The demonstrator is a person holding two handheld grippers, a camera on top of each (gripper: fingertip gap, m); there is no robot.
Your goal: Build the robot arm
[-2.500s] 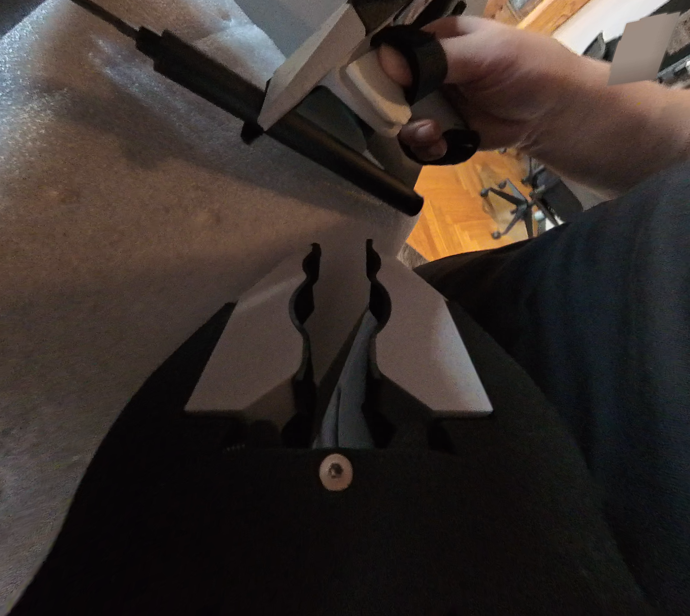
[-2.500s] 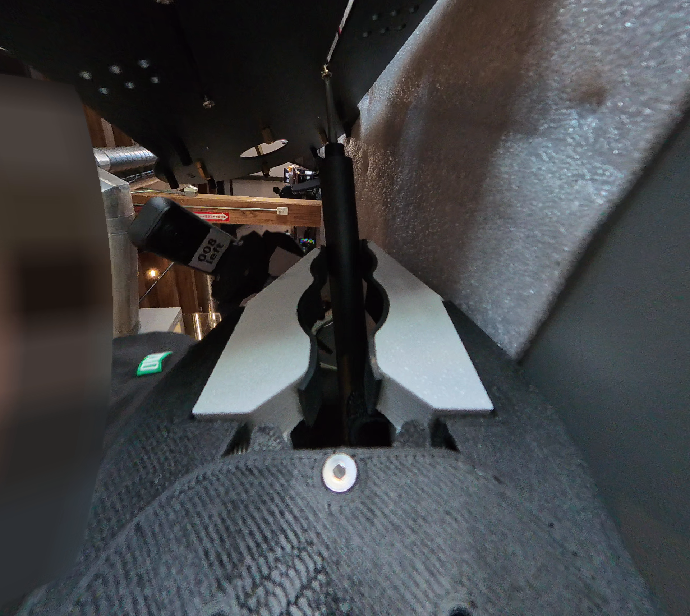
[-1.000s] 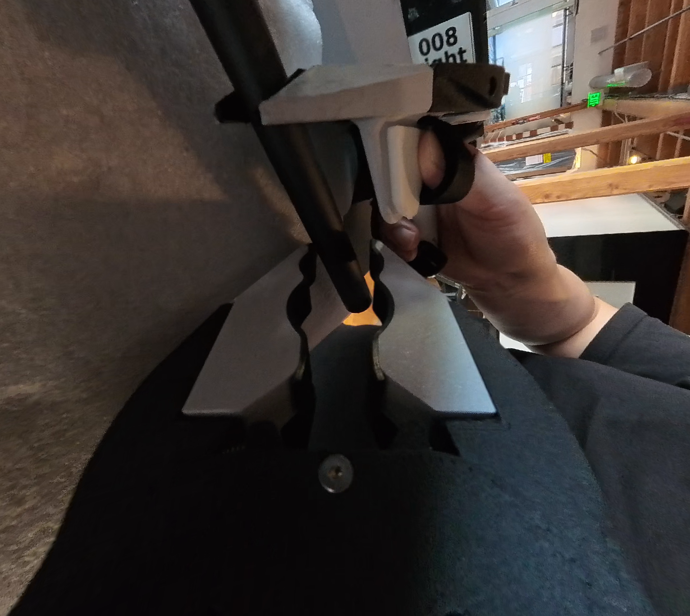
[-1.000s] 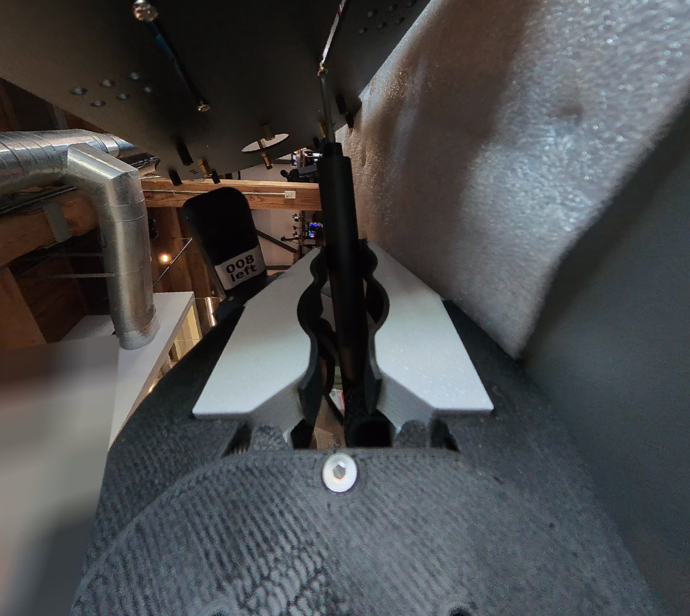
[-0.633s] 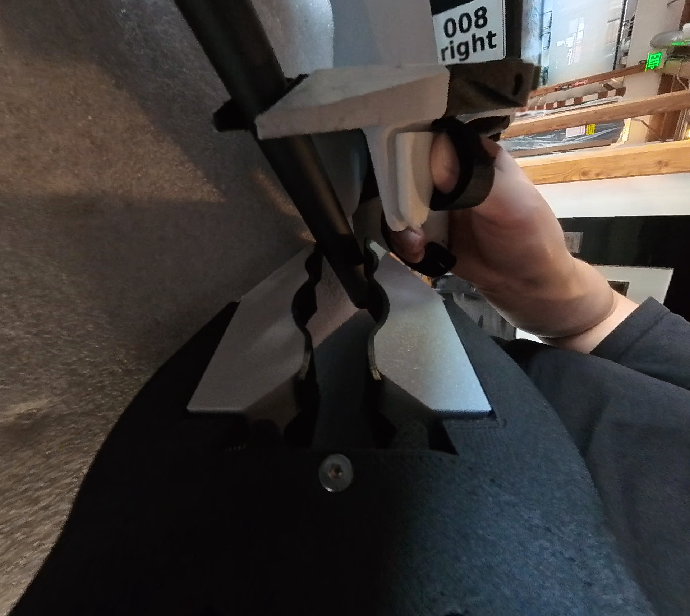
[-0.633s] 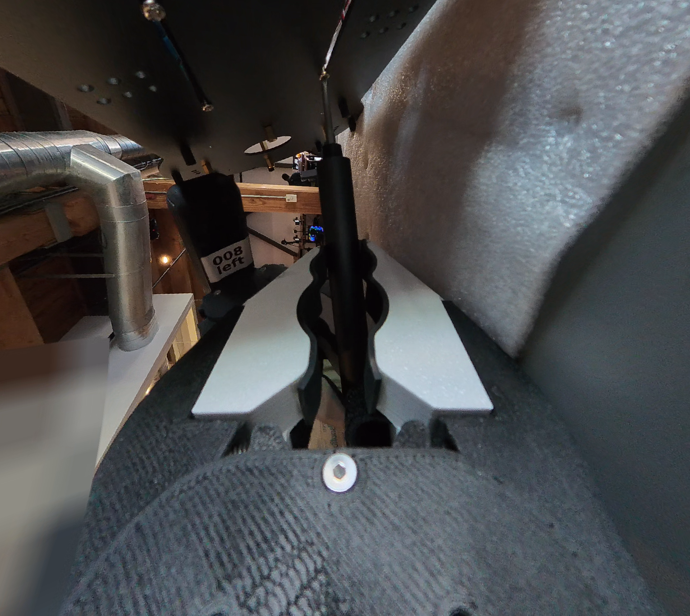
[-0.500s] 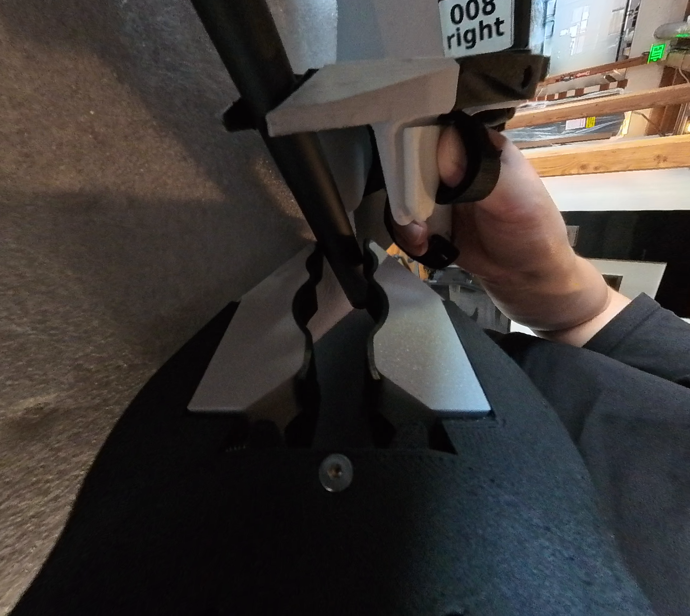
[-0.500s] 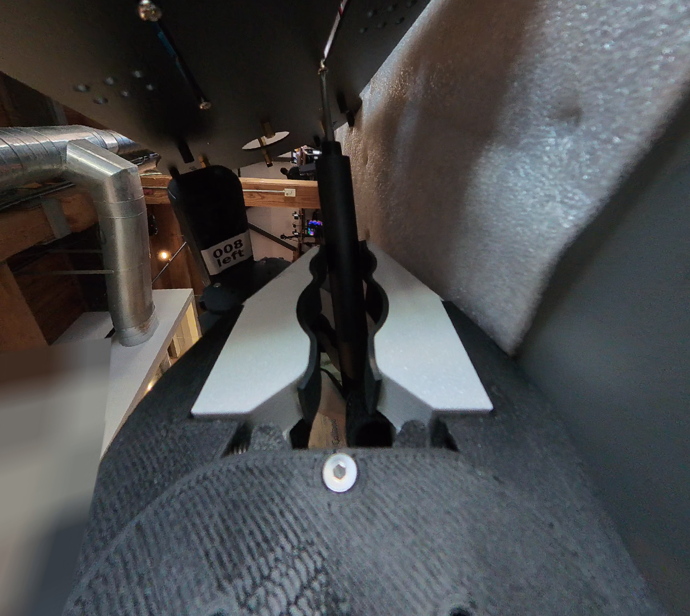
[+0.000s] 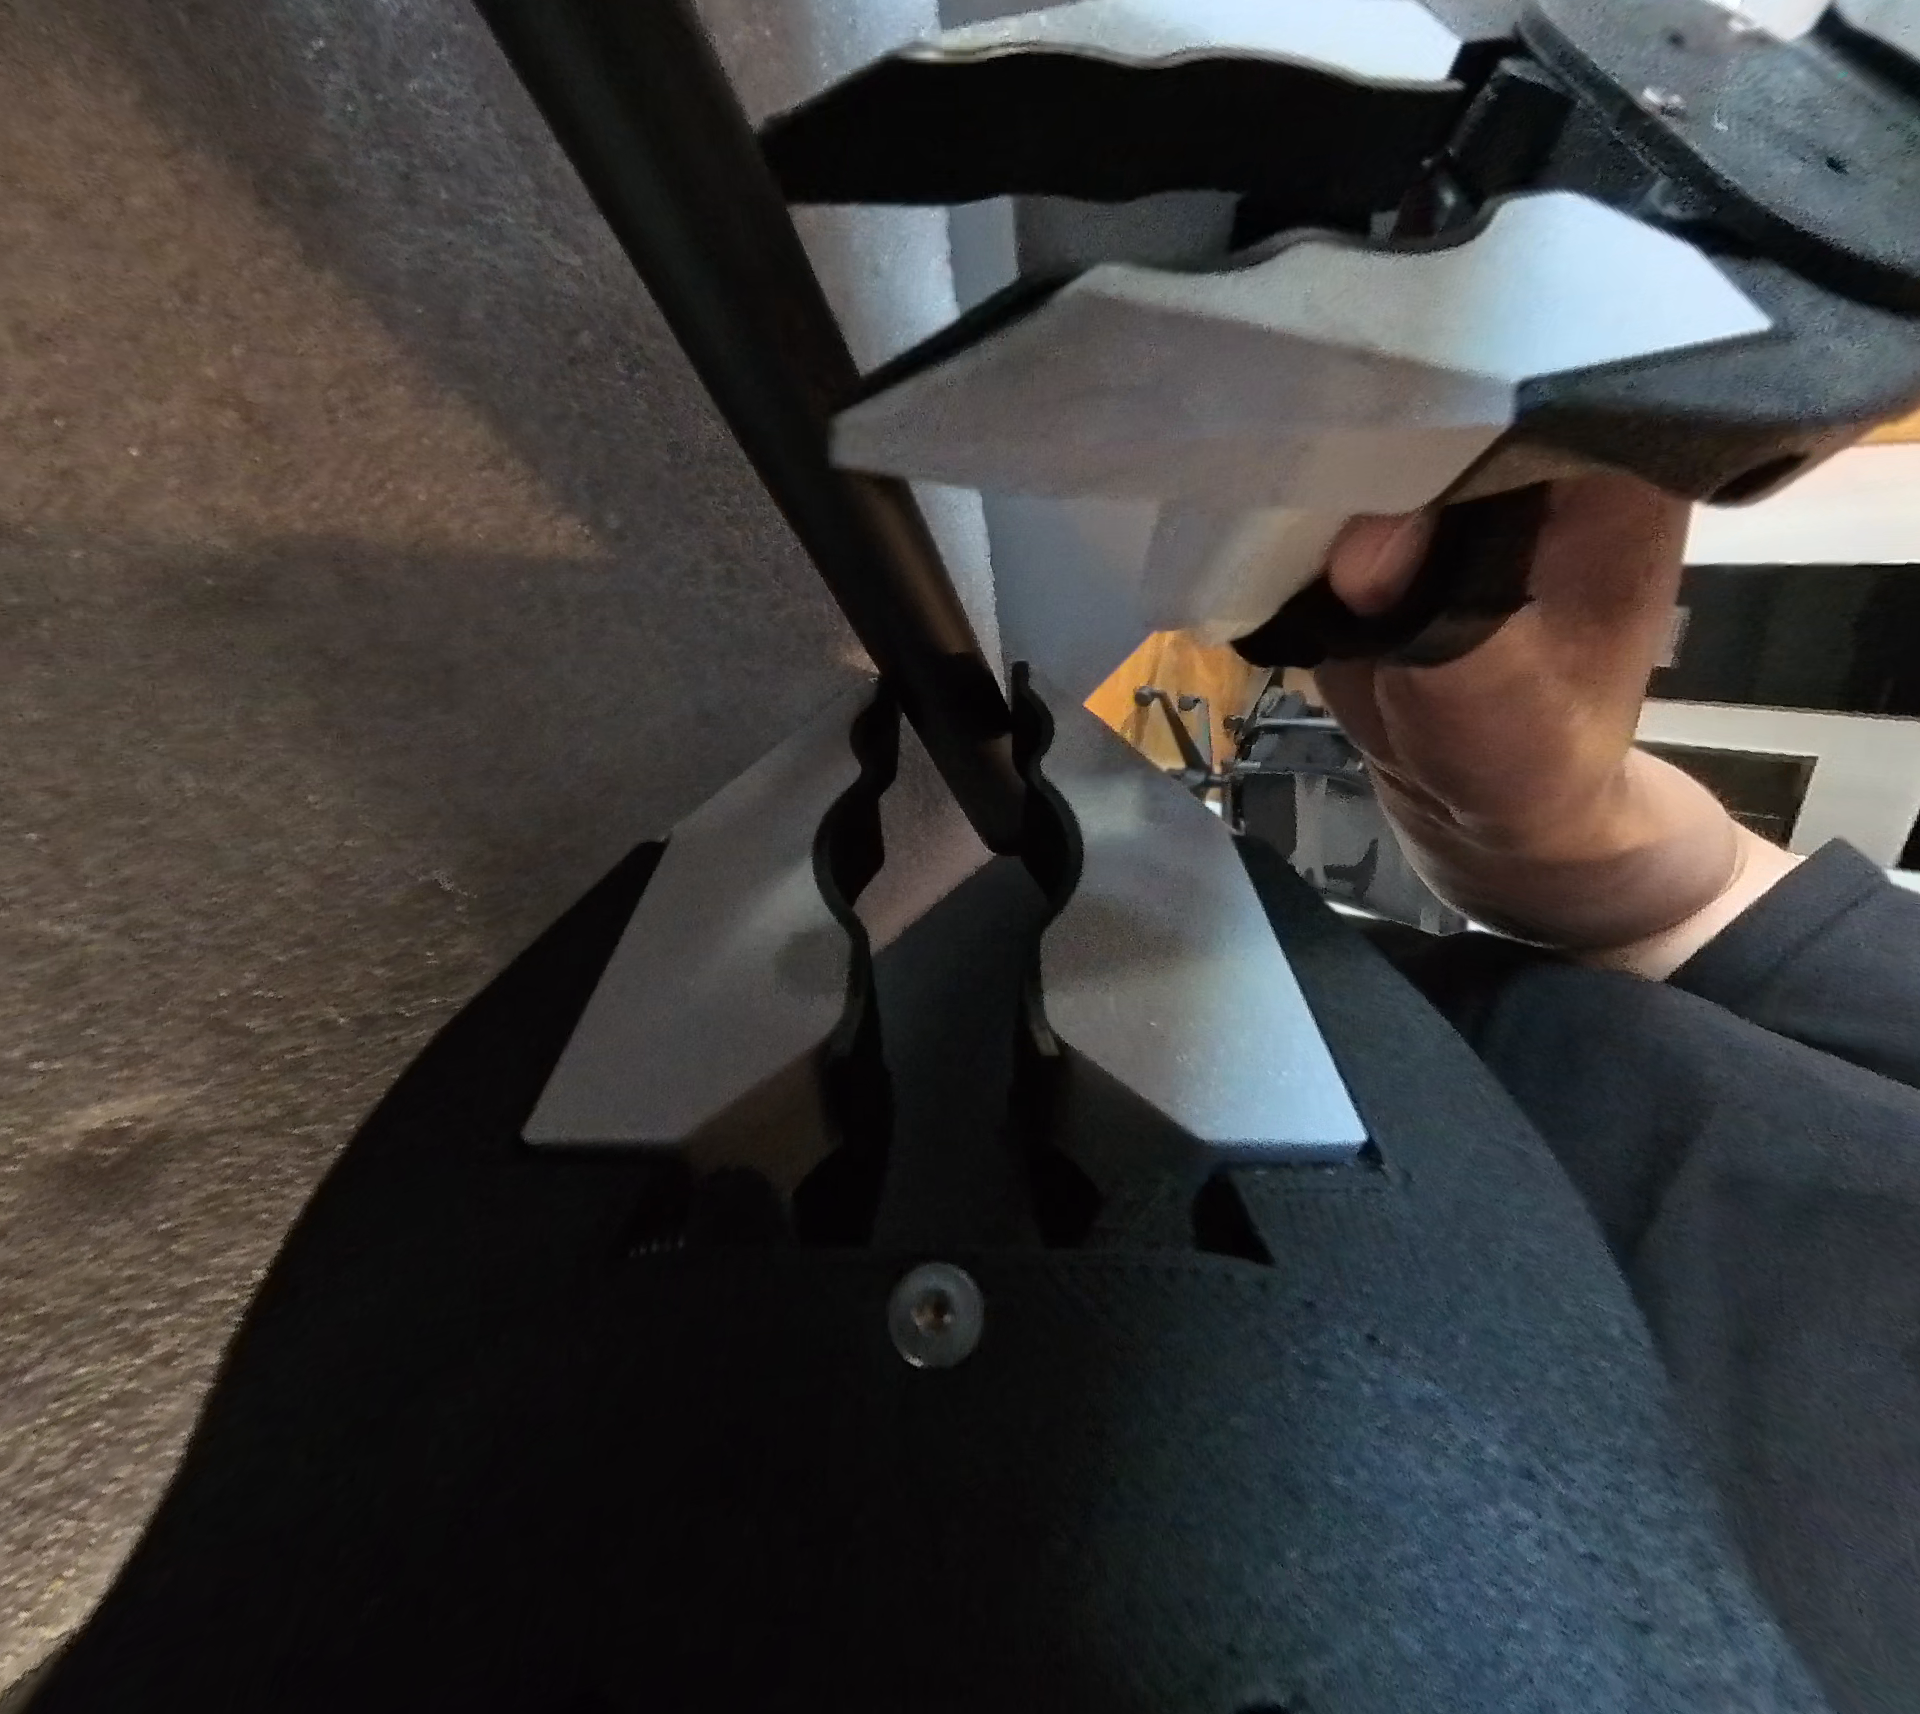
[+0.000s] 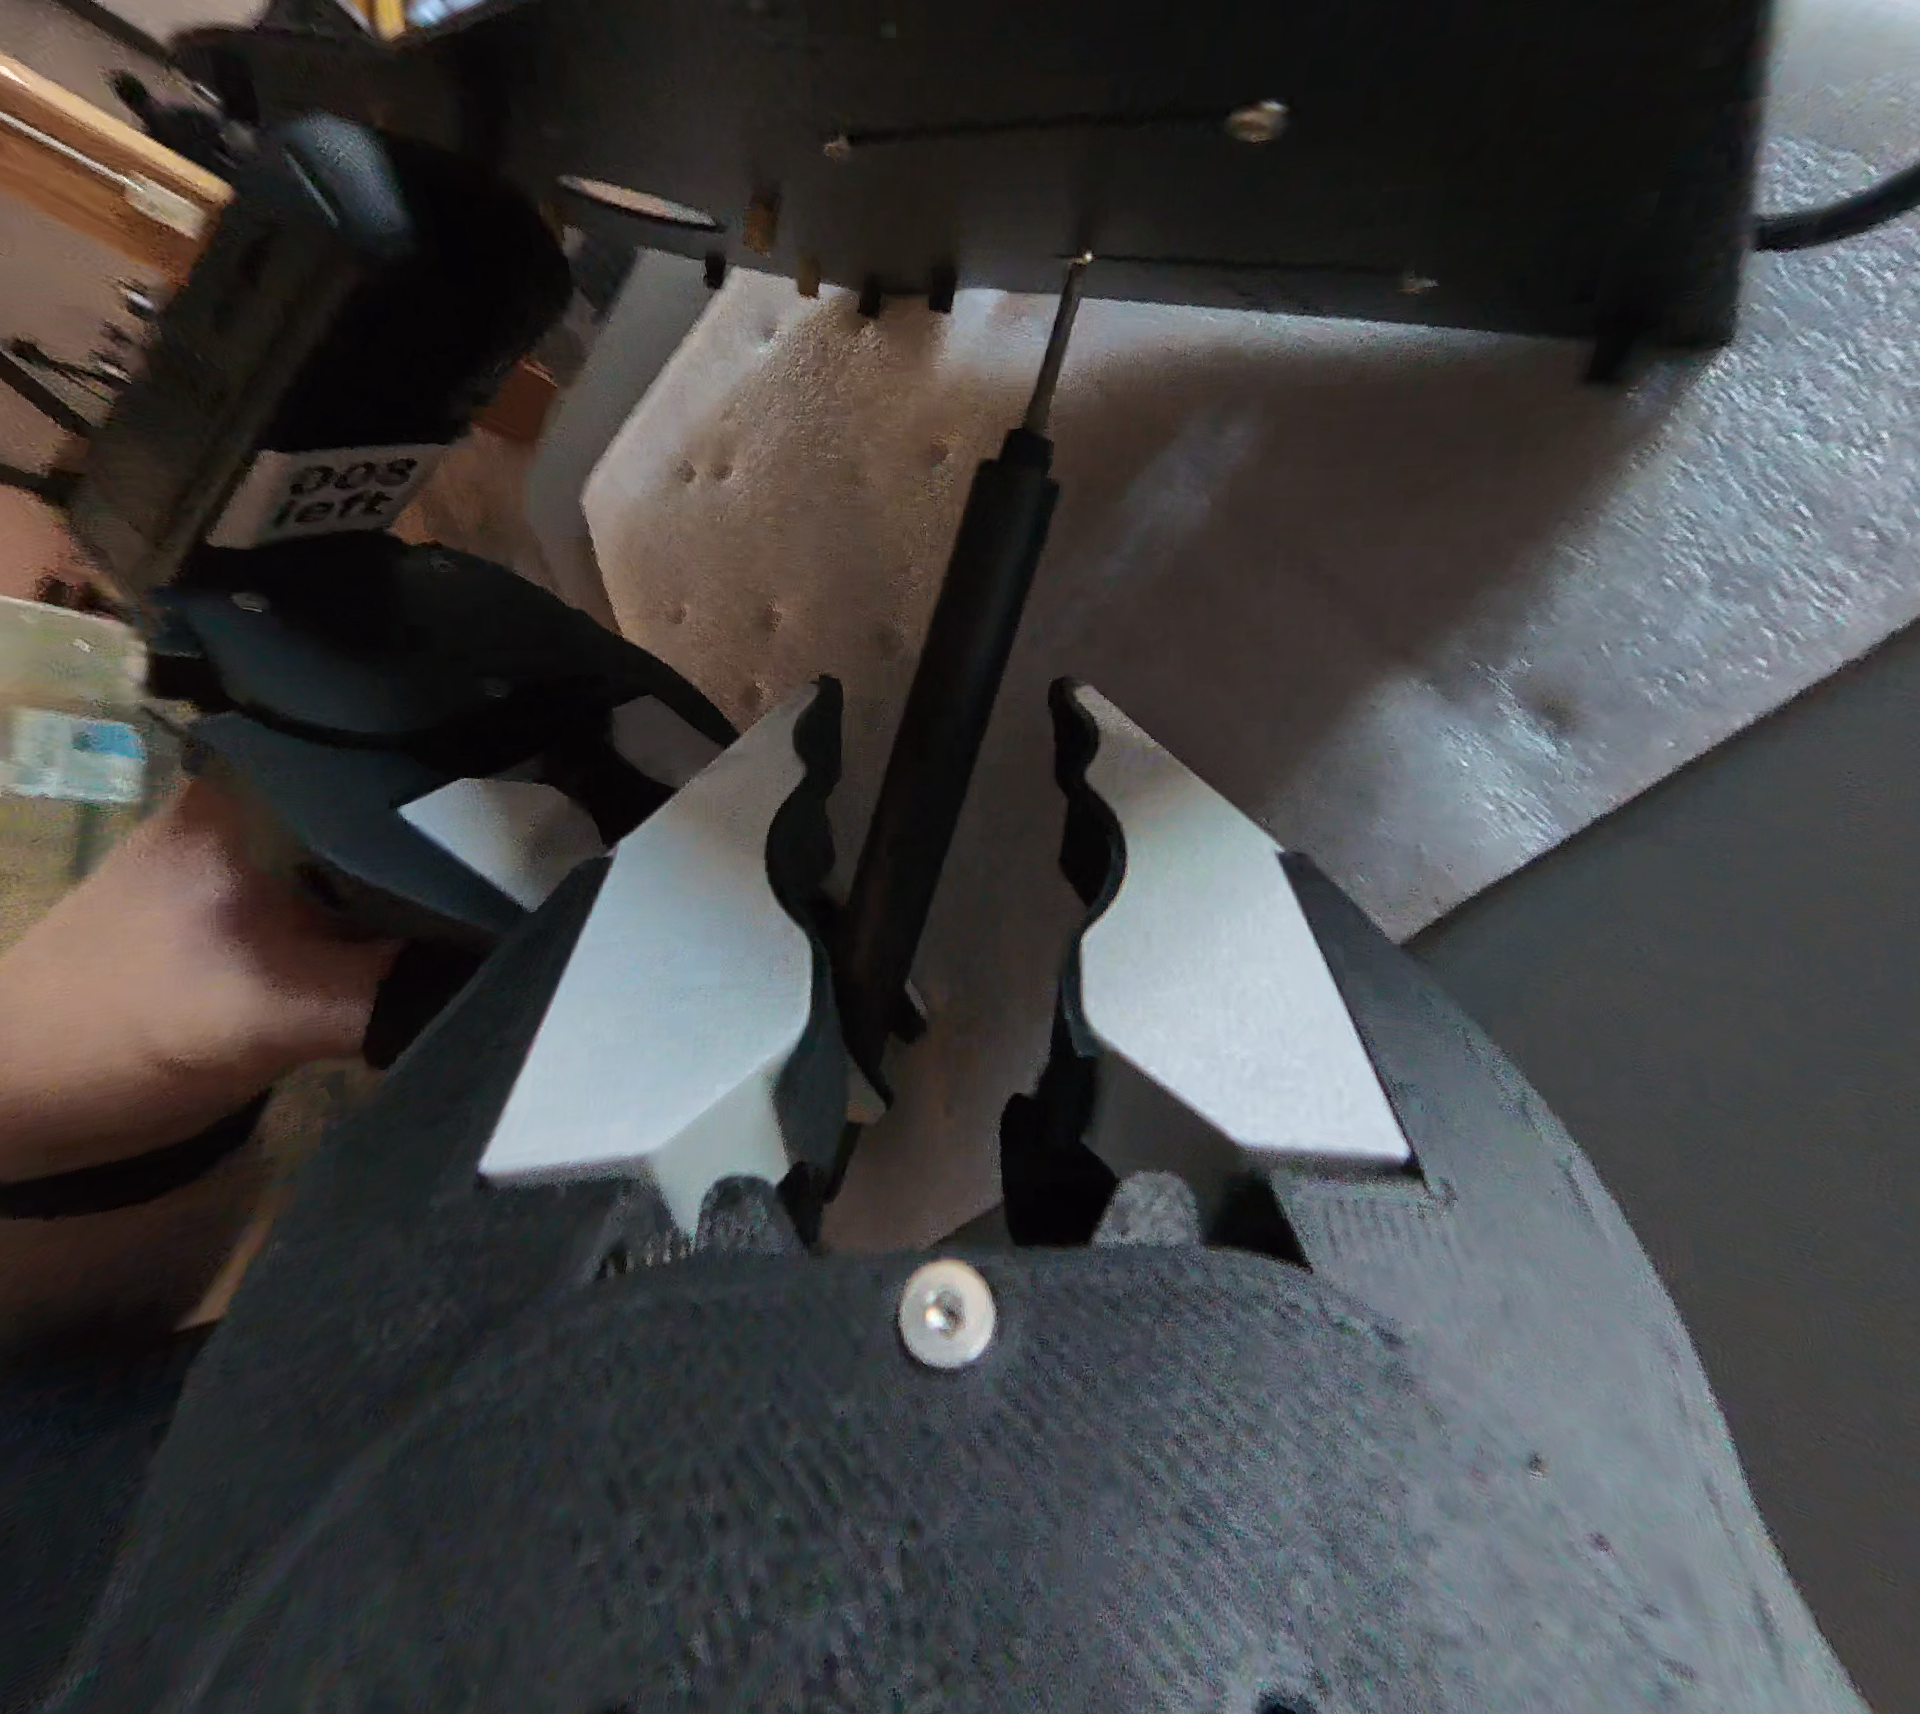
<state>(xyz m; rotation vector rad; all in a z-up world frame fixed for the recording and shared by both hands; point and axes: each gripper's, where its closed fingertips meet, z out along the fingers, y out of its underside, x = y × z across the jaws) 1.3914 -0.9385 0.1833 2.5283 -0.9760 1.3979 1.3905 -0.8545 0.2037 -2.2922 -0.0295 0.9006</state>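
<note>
Two grippers meet on one black screwdriver (image 9: pixel 665 210). In the left wrist view, the left gripper (image 9: pixel 945 708) has its fingers apart. The butt of the handle sits between their tips, against the right-hand pad and clear of the left one, so it looks cradled, not clamped, though motion blur leaves this uncertain. Beyond the fingertips the right gripper (image 9: pixel 810 282), held by a hand (image 9: pixel 1507 781), straddles the handle with its fingers spread. Grey foam sheet (image 9: pixel 260 417) fills the space left of the fingers.

In the right wrist view, the right gripper's fingers stand wide apart. The handle runs up between them, closer to the left finger and touching neither as far as the blur allows. Ahead of the fingertips the thin shaft reaches the edge of a black panel (image 10: pixel 1247 2) lying on the foam.

Half a second earlier the right fingers were closed on the handle. They have since let go, and that view has swung to look down on the panel.
</note>
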